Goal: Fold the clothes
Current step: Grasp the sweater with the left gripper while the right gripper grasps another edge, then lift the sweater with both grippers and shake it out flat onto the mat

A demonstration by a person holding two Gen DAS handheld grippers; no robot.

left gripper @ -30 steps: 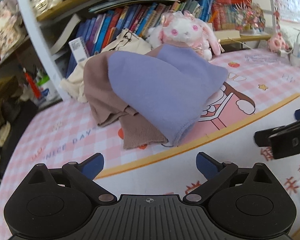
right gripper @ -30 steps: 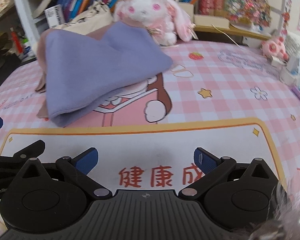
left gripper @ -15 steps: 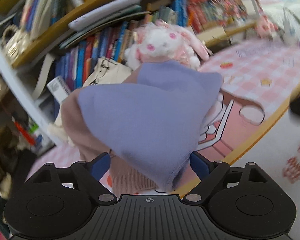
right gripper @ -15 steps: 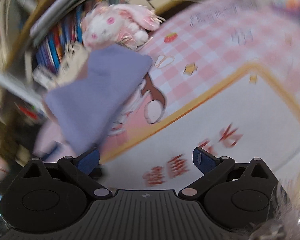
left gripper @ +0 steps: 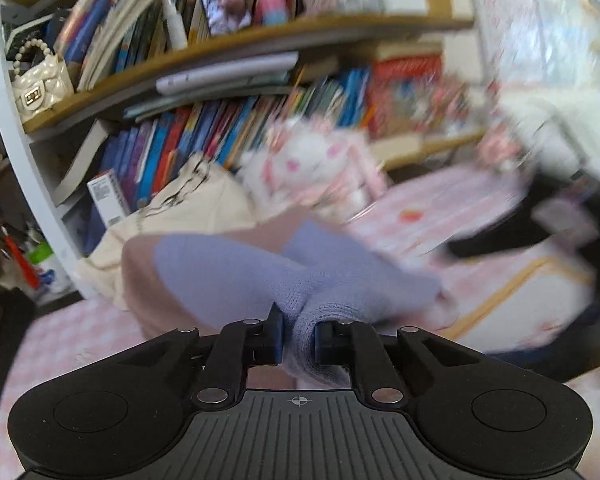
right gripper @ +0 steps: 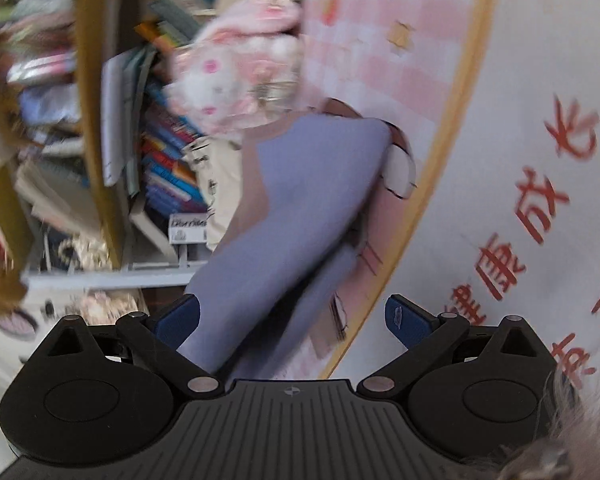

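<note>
A lavender knit garment (left gripper: 236, 276) lies on top of a brown one (left gripper: 138, 280) on the pink checked table mat. My left gripper (left gripper: 299, 338) is shut on the near edge of the lavender garment, which bunches between the pads. In the right wrist view the lavender garment (right gripper: 300, 200) lies ahead with the view rolled sideways. My right gripper (right gripper: 292, 320) is open, and the garment's near end shows between its blue fingertips (right gripper: 400, 316). I cannot tell if it touches them.
A bookshelf (left gripper: 228, 80) full of books stands behind the clothes. A pink and white plush rabbit (left gripper: 320, 160) and a cream bag (left gripper: 196, 204) sit against it. The mat's white part with red characters (right gripper: 540, 208) lies to the right. Both views are blurred.
My left gripper has moved forward to the lavender garment and shut on its edge. My right gripper has swung toward the garment and rolled sideways, staying open.
</note>
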